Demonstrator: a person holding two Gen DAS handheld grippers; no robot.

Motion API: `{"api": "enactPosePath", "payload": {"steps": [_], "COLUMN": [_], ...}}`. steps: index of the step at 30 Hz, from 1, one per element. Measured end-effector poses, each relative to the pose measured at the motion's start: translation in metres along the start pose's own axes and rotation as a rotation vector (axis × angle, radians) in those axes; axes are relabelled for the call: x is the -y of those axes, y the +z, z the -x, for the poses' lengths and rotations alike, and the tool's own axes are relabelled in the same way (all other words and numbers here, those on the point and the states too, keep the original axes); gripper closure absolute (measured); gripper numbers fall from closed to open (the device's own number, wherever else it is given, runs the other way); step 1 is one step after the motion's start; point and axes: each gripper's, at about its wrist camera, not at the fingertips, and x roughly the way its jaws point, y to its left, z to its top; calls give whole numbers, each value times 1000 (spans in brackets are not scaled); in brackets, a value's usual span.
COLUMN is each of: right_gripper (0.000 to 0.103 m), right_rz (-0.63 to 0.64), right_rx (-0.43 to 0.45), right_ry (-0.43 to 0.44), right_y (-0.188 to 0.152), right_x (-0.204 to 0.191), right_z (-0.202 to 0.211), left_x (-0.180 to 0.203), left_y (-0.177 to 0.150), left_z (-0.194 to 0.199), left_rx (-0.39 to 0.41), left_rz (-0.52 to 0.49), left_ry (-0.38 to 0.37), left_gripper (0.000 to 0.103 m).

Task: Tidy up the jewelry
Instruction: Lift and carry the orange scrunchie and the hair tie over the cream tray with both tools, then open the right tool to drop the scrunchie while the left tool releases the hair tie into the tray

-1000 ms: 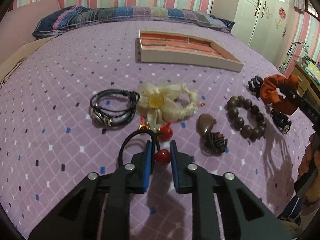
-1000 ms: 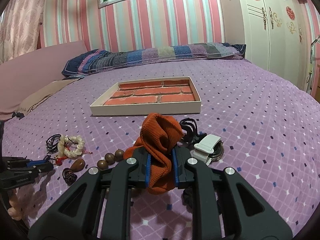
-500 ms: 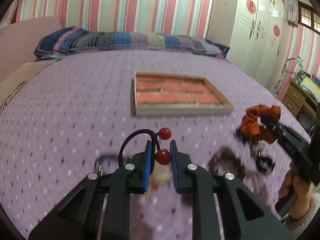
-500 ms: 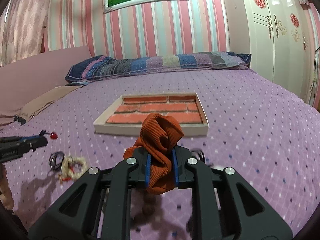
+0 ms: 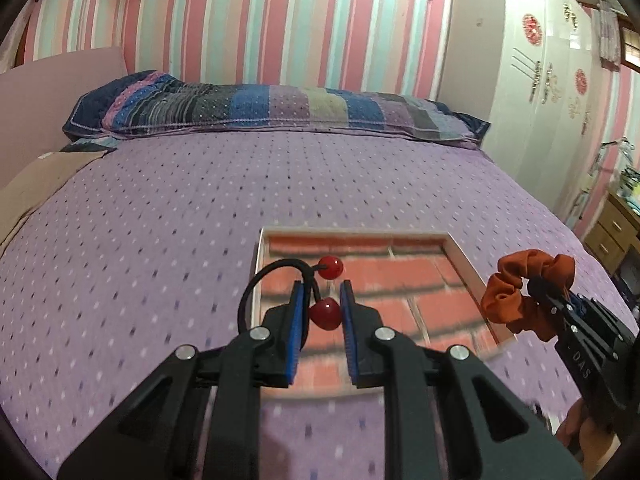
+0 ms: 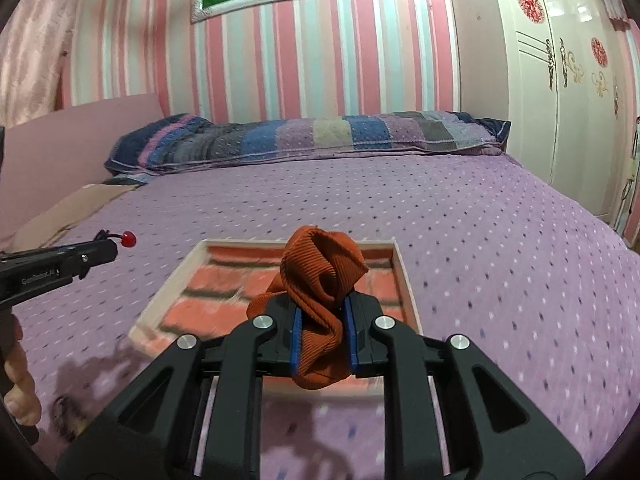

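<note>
The left gripper (image 5: 322,300) pinches a cherry hair tie (image 5: 325,316) by one red bead between its blue pads; the black elastic loops out to the left and the second bead sticks up ahead. The right gripper (image 6: 323,312) is clamped on an orange scrunchie (image 6: 322,276), which bulges above the pads. Both hang over a shallow tray (image 6: 404,276) with a brick-pattern floor, lying on the purple dotted bed (image 6: 500,240). The right gripper's side reads "DAS" in the left wrist view; the lettering on the left gripper's side is too blurred to read. A striped pillow (image 5: 280,114) lies at the bed's far end.
</note>
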Motion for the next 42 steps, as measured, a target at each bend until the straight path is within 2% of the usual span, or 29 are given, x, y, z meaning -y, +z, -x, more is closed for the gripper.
{"api": "enactPosePath", "payload": {"steps": [6,9,16,24,29,34,37,39,42], "right_gripper": [86,86,86,86,82,78,66,46,37], "right_rz": [-13,-31,-101,-105,-93,-54,-63,-80,-73], "right_rx": [-86,-173,-372,-452,-504,-510,-513,-511,-518], "right_ry": [-45,-67,-52,-68,-66,-91,-83,-68,-52], "right_y": [26,30,39,42,37,28,27,28,29], "right_x": [18,29,48,51,51,50,52,55,53], "right_z": [-84,-133,-208,-241,-252,-254,-254,-253,-249], "left_x": [5,4,-1,-14,-12,-9,-8,-8,-7], "left_y": [24,29,30,26,22,19,20,20,23], "left_z": [-79,-118,-188,-229,-240,-244,-243,-242,-238], "left_rx": [-63,-113,-225,-338,-374,-387,-391,-392,-387], "left_rz": [-6,-1,20,31,12,-3,-11,-16,-17], "left_ry": [43,49,49,69,85,102,119,128,138], "left_gripper": [84,84,84,84,84,83,78,61,53]}}
